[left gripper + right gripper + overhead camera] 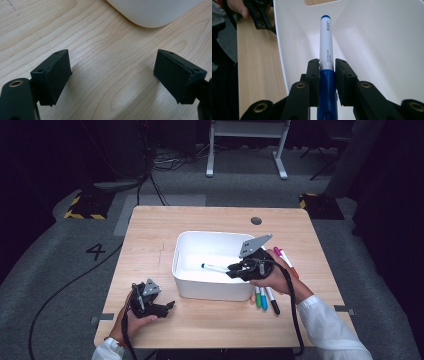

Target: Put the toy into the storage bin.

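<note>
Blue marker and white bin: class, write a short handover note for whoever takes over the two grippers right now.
Right gripper: shut on the blue marker, held inside the white bin, not yet released.
Left gripper: open, holding nothing, low over the table by the bin's near-left corner.
Left to do: drop the blue marker; other markers lie on the table beside the bin's right side.

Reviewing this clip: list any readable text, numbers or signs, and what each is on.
"4": dark numeral on the grey floor left of the wooden table.
Blue print on the white barrel of the blue-capped marker, held in the right gripper over the white plastic bin: too small and blurred to read.
</note>
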Demonstrator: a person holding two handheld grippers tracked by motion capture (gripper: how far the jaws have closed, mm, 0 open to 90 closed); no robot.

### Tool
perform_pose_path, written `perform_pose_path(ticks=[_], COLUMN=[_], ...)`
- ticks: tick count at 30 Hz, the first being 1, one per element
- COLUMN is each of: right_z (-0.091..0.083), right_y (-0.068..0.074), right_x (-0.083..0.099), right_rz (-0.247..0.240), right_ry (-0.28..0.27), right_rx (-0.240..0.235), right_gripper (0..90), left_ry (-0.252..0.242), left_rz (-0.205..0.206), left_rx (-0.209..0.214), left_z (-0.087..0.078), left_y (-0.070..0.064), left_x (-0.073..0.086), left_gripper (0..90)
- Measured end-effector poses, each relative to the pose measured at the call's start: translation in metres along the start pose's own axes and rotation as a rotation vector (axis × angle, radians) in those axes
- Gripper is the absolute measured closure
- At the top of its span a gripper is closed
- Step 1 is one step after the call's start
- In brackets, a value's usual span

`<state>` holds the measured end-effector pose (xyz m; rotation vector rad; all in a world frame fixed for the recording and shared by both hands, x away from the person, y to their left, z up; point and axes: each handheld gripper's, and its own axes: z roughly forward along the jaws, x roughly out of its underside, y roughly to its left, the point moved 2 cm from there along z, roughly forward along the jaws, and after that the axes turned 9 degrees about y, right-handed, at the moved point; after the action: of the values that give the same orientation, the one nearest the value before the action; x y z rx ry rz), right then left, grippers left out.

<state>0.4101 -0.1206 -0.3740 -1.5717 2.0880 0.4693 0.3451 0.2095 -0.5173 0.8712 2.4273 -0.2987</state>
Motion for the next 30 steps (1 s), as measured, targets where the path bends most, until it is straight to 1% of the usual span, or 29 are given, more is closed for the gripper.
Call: perform_pose_path(ticks=[2,10,12,13,15,16,17,19,20,21,22,23,24,25,27,28,29,30], right_z=[0.005,0.013,0.014,0.014,0.013,0.011,0.011,0.009,0.007,0.005,0.002,-0.001,-0.007,-0.007,-0.016,-0.021,-0.026,-0.035], right_y=[0.0,0.002,0.002,0.002,0.001,0.001,0.001,0.0,0.0,0.0,0.0,-0.002,-0.002,-0.002,-0.003,-0.003,-0.004,-0.004], right_x=[0.0,0.001,0.001,0.001,0.001,0.001,0.001,0.002,0.002,0.003,0.003,0.004,0.006,0.006,0.008,0.009,0.011,0.013], right_rz=[-0.013,-0.036,-0.038,-0.03,-0.03,-0.024,-0.024,-0.023,-0.015,-0.019,-0.01,-0.013,0.007,0.007,0.02,0.029,0.028,0.04], right_ry=[0.028,0.066,0.064,0.063,0.053,0.04,0.04,0.025,0.023,0.006,0.001,-0.01,-0.03,-0.03,-0.053,-0.074,-0.092,-0.116], right_rx=[-0.013,-0.045,-0.037,-0.035,-0.032,-0.021,-0.021,-0.007,-0.006,0.003,0.015,0.026,0.04,0.04,0.068,0.075,0.086,0.105], right_gripper=[74.4,73.3,72.4,71.6,69.6,67.6,67.6,65.9,65.3,64.1,62.8,61.7,60.4,60.4,57.9,57.4,57.0,54.9], left_ry=[0.0,0.0,0.0,0.0,0.0,0.0,0.0,0.0,0.0,0.0,-0.002,-0.002,-0.002,-0.002,-0.002,-0.002,0.0,0.0], left_rz=[0.0,0.0,0.0,0.0,0.001,0.001,0.001,0.001,0.001,0.001,0.001,0.002,0.002,0.002,0.001,0.001,0.001,-0.001], left_rx=[0.0,0.0,0.0,0.0,-0.001,-0.001,-0.001,-0.001,-0.001,-0.001,0.0,0.0,0.0,0.0,0.0,0.0,-0.001,0.0], left_z=[0.0,0.0,0.0,0.0,0.0,0.0,0.0,0.0,0.0,0.0,0.0,0.0,0.0,0.0,0.0,0.0,0.0,0.0], left_y=[0.0,0.0,0.0,0.0,0.0,0.0,0.0,0.0,0.0,0.0,0.0,0.0,0.0,0.0,0.0,0.0,0.0,0.0], left_x=[0.0,0.0,0.0,0.0,0.0,0.0,0.0,0.0,0.0,0.0,0.0,0.0,0.0,0.0,0.0,0.0,0.0,0.0], left_gripper=[14.5,14.5,14.5,14.6,14.6,14.6,14.6,14.6,14.6,14.6,14.6,14.7,14.7,14.7,14.7,14.7,14.7,14.7])
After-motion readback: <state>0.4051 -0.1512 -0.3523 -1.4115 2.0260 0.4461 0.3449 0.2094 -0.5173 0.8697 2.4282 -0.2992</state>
